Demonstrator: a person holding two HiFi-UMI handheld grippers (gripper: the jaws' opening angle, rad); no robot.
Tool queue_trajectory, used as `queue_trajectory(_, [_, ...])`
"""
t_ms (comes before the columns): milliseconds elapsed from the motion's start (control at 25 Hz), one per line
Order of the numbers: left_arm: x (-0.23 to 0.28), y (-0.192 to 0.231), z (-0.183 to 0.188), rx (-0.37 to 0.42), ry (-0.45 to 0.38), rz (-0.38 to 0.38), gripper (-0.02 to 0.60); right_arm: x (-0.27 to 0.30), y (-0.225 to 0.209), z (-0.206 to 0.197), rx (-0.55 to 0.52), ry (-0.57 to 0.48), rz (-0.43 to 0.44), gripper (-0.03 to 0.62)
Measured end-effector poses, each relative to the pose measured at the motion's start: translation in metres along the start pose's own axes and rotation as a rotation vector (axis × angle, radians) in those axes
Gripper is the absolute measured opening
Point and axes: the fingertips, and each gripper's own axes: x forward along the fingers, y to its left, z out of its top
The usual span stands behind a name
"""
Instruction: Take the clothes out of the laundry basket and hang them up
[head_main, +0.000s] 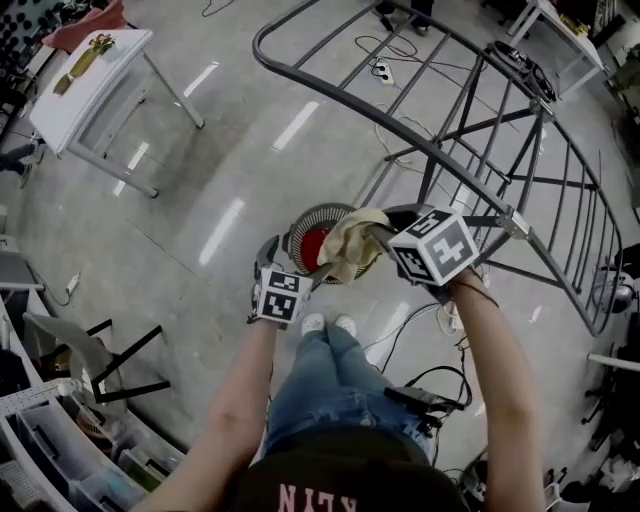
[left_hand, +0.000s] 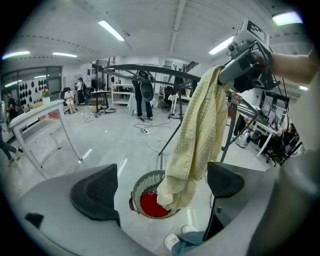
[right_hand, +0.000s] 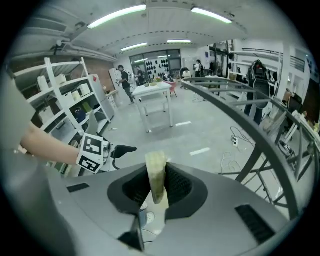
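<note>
A pale yellow cloth (head_main: 354, 246) hangs over the round grey laundry basket (head_main: 306, 222), pinched at its top by my right gripper (head_main: 386, 236). In the right gripper view both jaws are shut on a fold of the cloth (right_hand: 156, 176). The left gripper view shows the cloth (left_hand: 198, 135) dangling from the right gripper, its lower end just above the basket (left_hand: 145, 183), where a red garment (left_hand: 150, 204) lies. My left gripper (left_hand: 160, 187) is open and empty, beside the basket and left of the cloth. The grey drying rack (head_main: 470, 175) stands right behind the basket.
A white table (head_main: 88, 72) stands at the far left and shelving (head_main: 50, 440) at the near left. Cables (head_main: 425, 375) trail on the floor by the person's white shoes (head_main: 328, 323). People (left_hand: 142, 97) stand far off in the room.
</note>
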Motion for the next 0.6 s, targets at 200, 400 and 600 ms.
queue_trajectory(200, [-0.006, -0.017, 0.014, 0.042, -0.017, -0.056, 0.563, -0.046, 0.007, 0.03, -0.099, -0.058, -0.031, 0.058])
queue_trajectory(400, [-0.015, -0.038, 0.021, 0.05, -0.031, -0.149, 0.44, -0.087, 0.013, 0.057, -0.146, -0.124, -0.06, 0.058])
queue_trajectory(600, [-0.01, -0.054, 0.047, 0.079, -0.083, -0.185, 0.373, -0.133, 0.012, 0.082, -0.169, -0.22, -0.082, 0.058])
